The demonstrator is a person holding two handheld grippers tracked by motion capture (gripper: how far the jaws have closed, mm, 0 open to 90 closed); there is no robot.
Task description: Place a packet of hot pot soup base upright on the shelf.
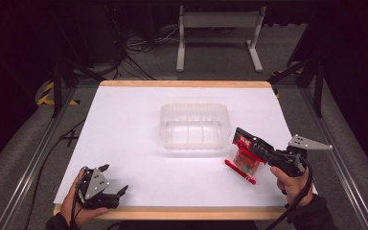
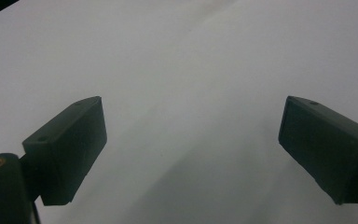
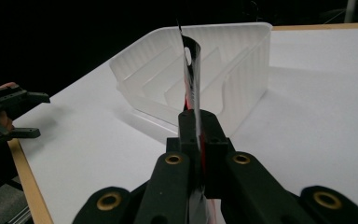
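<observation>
Red packet (image 1: pixel 243 162) sits right of the clear plastic bin (image 1: pixel 194 127), its lower end on the white table (image 1: pixel 124 124), top edge pinched; bin looks empty, ribbed walls; right gripper (image 1: pixel 243 139) jaws clamped tight on the packet's thin edge (image 3: pixel 192 74); left gripper (image 1: pixel 113 179) rests at the near-left table edge, jaws wide apart, holding nothing.
</observation>
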